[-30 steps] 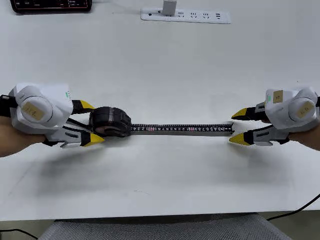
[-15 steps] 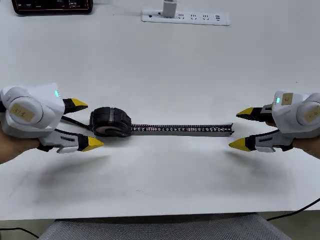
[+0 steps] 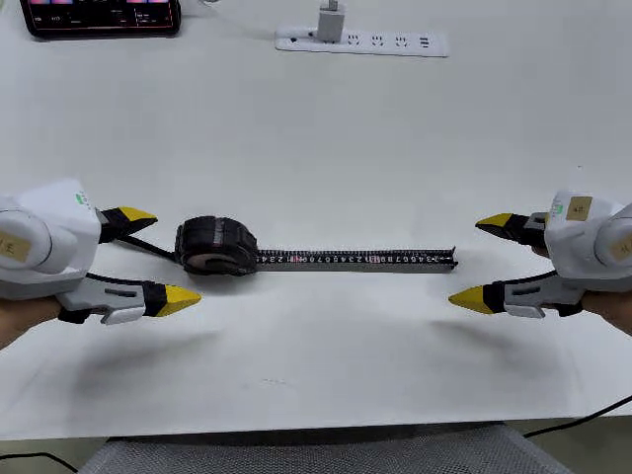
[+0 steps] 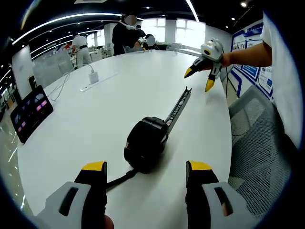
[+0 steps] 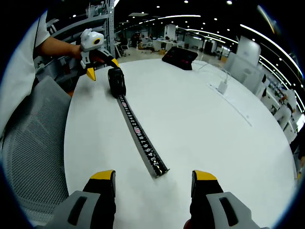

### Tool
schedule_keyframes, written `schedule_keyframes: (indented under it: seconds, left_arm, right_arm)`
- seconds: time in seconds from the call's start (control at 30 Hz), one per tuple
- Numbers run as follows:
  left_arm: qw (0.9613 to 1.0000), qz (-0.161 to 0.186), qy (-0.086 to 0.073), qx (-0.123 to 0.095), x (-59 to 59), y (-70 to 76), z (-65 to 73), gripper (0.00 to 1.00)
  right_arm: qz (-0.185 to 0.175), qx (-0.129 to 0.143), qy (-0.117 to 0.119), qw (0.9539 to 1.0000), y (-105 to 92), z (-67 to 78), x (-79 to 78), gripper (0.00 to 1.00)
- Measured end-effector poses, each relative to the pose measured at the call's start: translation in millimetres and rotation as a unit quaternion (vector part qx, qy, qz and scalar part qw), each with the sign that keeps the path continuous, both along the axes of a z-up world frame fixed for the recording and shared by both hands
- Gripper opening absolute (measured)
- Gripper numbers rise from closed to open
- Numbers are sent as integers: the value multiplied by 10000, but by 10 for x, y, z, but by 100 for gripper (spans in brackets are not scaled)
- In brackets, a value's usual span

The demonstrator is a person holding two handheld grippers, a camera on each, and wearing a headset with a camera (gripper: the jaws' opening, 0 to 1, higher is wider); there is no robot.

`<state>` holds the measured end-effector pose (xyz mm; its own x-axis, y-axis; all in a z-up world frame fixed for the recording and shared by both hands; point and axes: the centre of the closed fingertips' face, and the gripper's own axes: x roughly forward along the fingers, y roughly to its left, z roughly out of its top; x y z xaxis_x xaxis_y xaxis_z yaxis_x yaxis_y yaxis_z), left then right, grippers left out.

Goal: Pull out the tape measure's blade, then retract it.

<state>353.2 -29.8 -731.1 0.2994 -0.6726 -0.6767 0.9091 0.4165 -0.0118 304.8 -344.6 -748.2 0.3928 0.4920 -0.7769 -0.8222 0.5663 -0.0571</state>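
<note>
A black tape measure [image 3: 216, 246] lies on the white table, its blade [image 3: 355, 260] drawn out to the right and lying flat, end hook [image 3: 453, 258] free. My left gripper [image 3: 158, 255] is open just left of the case, touching nothing. In the left gripper view the case [image 4: 147, 142] sits a little ahead of the yellow fingertips [image 4: 94, 166]. My right gripper [image 3: 489, 260] is open, a short way right of the hook. The blade's end [image 5: 159, 169] lies just ahead of its spread fingertips [image 5: 103, 175] in the right gripper view.
A white power strip [image 3: 360, 40] with a plug stands at the table's far edge. A dark tablet [image 3: 102, 15] lies at the far left. A mesh chair back [image 3: 316, 452] is below the near table edge. People stand far off [image 4: 128, 33].
Both grippers have let go and drawn back outward from the tape measure: the left off the case, the right away from the blade's end. The blade stays extended on the table.
</note>
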Motion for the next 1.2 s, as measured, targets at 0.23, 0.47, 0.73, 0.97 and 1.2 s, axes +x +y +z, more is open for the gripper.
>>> schedule_keyframes:
  seconds: [0.23,0.47,0.73,0.97,1.2]
  left_arm:
    - [9994,311,-2,-120,-25,88,68,73]
    - [9982,557,40,-202,-95,212,119,82]
    - [9965,784,39,-296,-173,326,176,85]
    - [9945,966,47,-410,-251,373,206,87]
    - [9930,1070,70,-503,-352,379,197,87]
  right_arm:
    - [-141,33,-79,9999,1,84,-55,66]
    - [-309,154,-111,9993,-4,165,-121,72]
    - [-461,266,-110,9985,-23,212,-224,78]
    - [-576,337,-146,9977,-60,250,-345,84]
    - [-779,496,-183,9956,-62,283,-445,90]
